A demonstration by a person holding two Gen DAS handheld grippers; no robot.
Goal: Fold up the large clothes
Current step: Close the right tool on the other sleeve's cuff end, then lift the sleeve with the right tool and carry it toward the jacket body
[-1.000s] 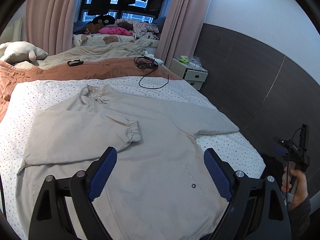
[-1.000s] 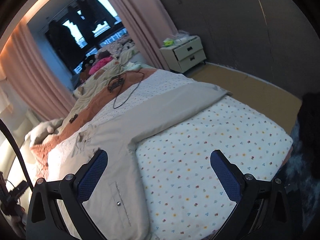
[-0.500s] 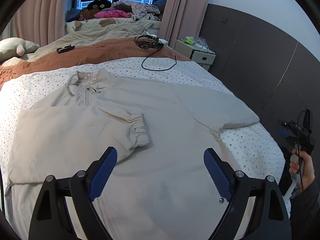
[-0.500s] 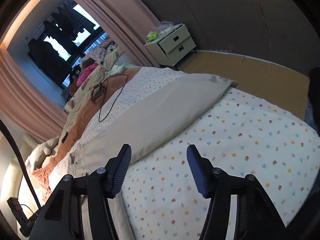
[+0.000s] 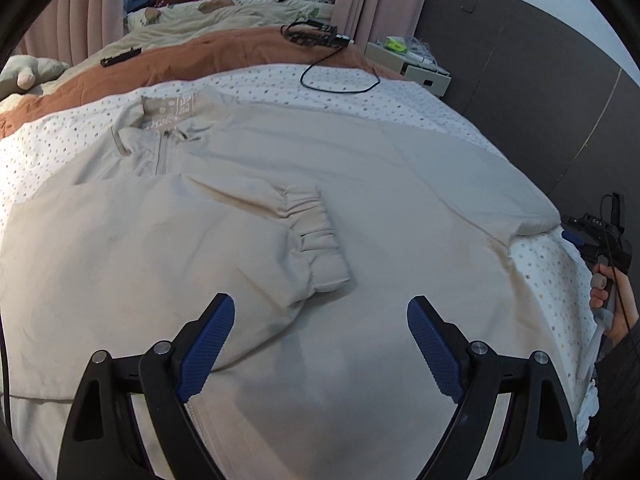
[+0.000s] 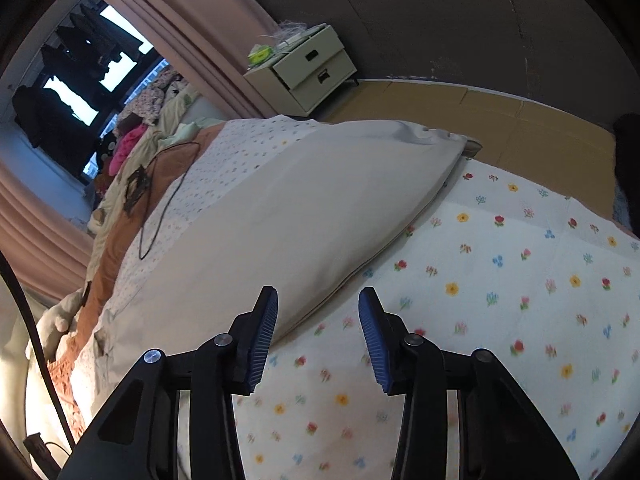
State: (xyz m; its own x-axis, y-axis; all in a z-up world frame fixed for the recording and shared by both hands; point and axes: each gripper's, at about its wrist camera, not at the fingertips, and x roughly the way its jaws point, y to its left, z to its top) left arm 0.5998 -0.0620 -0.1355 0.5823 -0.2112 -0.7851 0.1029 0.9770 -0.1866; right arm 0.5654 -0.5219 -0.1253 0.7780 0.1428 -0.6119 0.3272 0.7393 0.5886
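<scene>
Step in hand: second sleeve fold, as I judge it. The beige jacket (image 5: 360,200) lies front-up and flat on the bed (image 6: 520,280), collar toward the brown blanket (image 5: 200,56). In the left wrist view, the picture-left sleeve (image 5: 180,240) is already laid across the chest, its elastic cuff (image 5: 320,248) near the middle. The other sleeve (image 6: 300,208) lies stretched out sideways toward the bed edge, unfolded.

Left claw (image 5: 320,344): released, jaws wide, nothing between them, hanging over the lower chest of the jacket just below the folded cuff.

Right claw (image 6: 318,332): jaws closing, pointed along the lower edge of the outstretched sleeve. That hem edge sits just ahead of the fingertips; no cloth is between the pads yet, so not grasping.

Next move, judged: bring the right claw onto the sleeve edge, pinch the cloth only, not the floral sheet beneath, then lift and carry the sleeve across the chest to meet the other. The left claw could pin the body cloth.

Edges and room: the sleeve end (image 6: 460,144) reaches the bed's side edge, floor (image 6: 520,120) beyond it. A nightstand (image 6: 308,68) stands well apart by the curtain. The black cable (image 5: 340,80) lies beyond the collar, clear of the fold path. Open sheet lies right of the sleeve.
</scene>
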